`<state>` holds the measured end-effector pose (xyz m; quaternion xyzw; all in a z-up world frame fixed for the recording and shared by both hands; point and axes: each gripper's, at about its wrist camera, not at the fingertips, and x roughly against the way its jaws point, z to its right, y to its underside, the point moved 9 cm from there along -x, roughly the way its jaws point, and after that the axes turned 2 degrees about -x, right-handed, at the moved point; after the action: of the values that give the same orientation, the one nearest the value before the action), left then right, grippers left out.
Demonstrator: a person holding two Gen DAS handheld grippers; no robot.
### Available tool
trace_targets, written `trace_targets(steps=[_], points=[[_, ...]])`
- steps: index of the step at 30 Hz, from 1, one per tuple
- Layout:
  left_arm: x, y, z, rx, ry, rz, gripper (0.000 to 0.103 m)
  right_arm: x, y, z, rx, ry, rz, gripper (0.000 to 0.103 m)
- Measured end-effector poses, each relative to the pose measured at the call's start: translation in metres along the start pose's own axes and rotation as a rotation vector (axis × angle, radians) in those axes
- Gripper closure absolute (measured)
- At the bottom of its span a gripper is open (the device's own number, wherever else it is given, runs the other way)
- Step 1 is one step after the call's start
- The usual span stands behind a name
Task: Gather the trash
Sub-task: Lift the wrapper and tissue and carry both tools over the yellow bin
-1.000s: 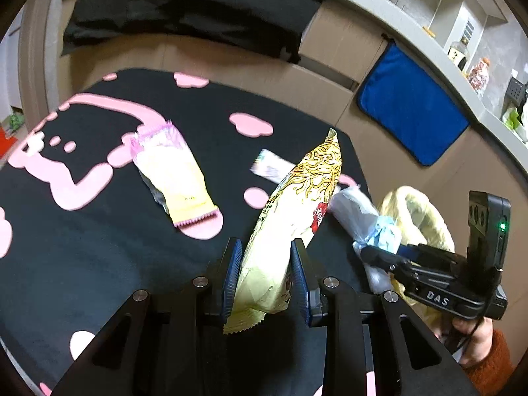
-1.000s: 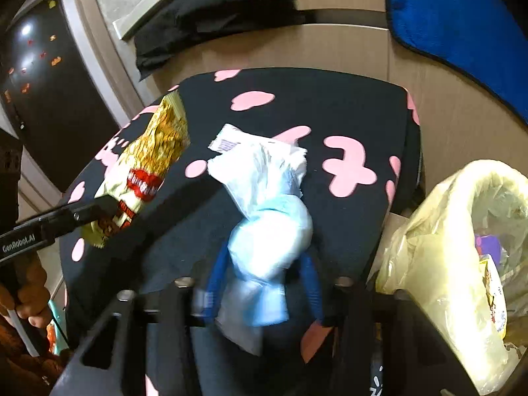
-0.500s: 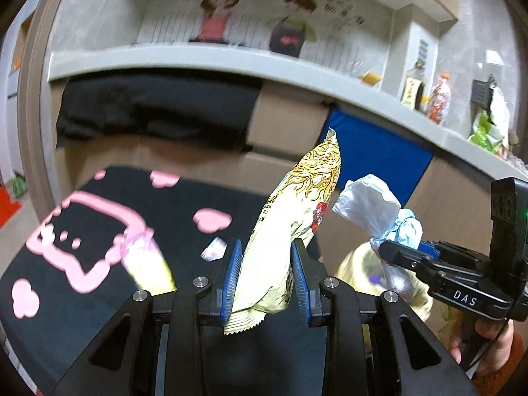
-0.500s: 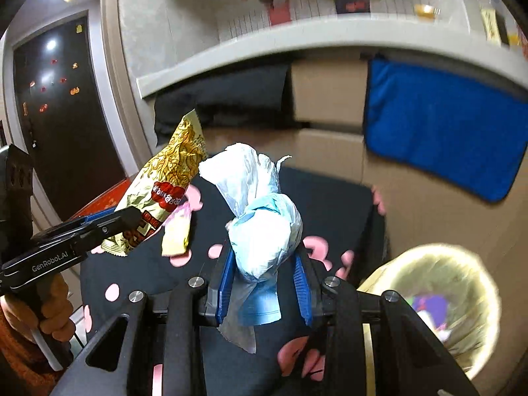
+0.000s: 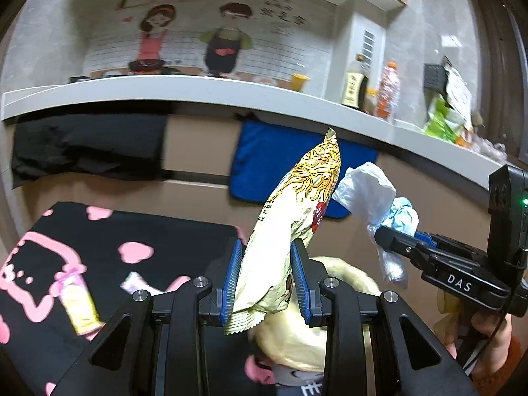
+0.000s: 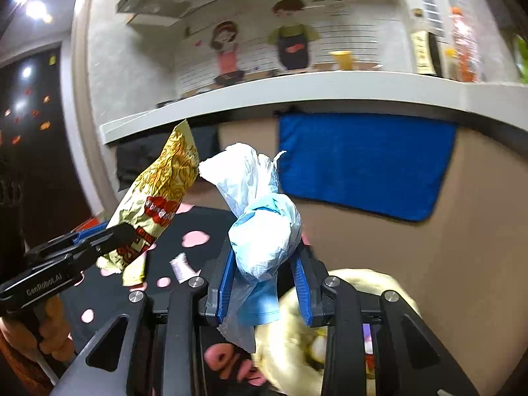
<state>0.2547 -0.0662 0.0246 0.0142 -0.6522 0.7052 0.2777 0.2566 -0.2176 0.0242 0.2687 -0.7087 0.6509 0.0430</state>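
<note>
Lower centre of the left wrist view: left gripper [image 5: 267, 277], blue pads clamped on the lower third of a yellow noodle wrapper [image 5: 293, 227]. Wrapper's long axis runs up and slightly rightward from the jaws, serrated top at mid-frame, crimped bottom edge hanging below the pads.

Lower centre of the right wrist view: right gripper [image 6: 264, 283], jaws clenched on a knotted white-and-blue plastic bag bundle [image 6: 260, 227], its twisted neck rising to upper left, a loose tail hanging below the pads.

Directly beneath both pairs of fingers: bin lined with a pale yellow bag [image 5: 297, 340], rim partly hidden by the gripper bodies. In the right wrist view its opening [image 6: 373, 313] lies under and to the right of the jaws, so the right hand judged the nearer to a clean drop; the left needs a small shift rightward.

Left of frame, further off: black cloth with pink shapes [image 5: 109, 231], still bearing a small pink-and-yellow wrapper [image 5: 77, 297] and a white scrap [image 5: 135, 283].

Background: blue towel [image 5: 274, 161] on the counter front.
</note>
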Motion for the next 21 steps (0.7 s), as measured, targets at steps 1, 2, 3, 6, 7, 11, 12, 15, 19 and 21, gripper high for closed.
trace_targets(steps=[1, 2, 3, 6, 7, 11, 12, 15, 19, 21], points=[[-0.004, 0.001, 0.007, -0.002, 0.007, -0.006, 0.071, 0.003, 0.001, 0.009, -0.015, 0.012, 0.002, 0.072], [-0.011, 0.003, 0.014, -0.006, 0.020, -0.017, 0.071, 0.005, 0.003, 0.017, -0.027, 0.019, 0.002, 0.072], [-0.018, 0.006, 0.022, -0.013, 0.036, -0.032, 0.071, 0.007, 0.005, 0.027, -0.041, 0.028, 0.003, 0.072], [-0.039, 0.017, 0.039, -0.027, 0.063, -0.075, 0.071, 0.010, 0.012, 0.049, -0.072, 0.062, -0.001, 0.072], [-0.048, 0.022, 0.044, -0.026, 0.077, -0.097, 0.071, 0.009, 0.015, 0.054, -0.081, 0.066, -0.006, 0.072], [-0.074, 0.042, 0.056, -0.028, 0.107, -0.159, 0.071, 0.003, 0.025, 0.078, -0.112, 0.093, -0.025, 0.072], [-0.081, 0.048, 0.059, -0.032, 0.112, -0.171, 0.071, 0.000, 0.029, 0.084, -0.120, 0.099, -0.033, 0.072], [-0.102, 0.064, 0.065, -0.040, 0.127, -0.207, 0.071, -0.006, 0.037, 0.099, -0.132, 0.122, -0.046, 0.072], [-0.130, 0.079, 0.070, -0.037, 0.143, -0.260, 0.071, -0.018, 0.050, 0.115, -0.162, 0.127, -0.069, 0.072], [-0.145, 0.086, 0.073, -0.037, 0.151, -0.287, 0.071, -0.025, 0.057, 0.122, -0.171, 0.132, -0.086, 0.072]])
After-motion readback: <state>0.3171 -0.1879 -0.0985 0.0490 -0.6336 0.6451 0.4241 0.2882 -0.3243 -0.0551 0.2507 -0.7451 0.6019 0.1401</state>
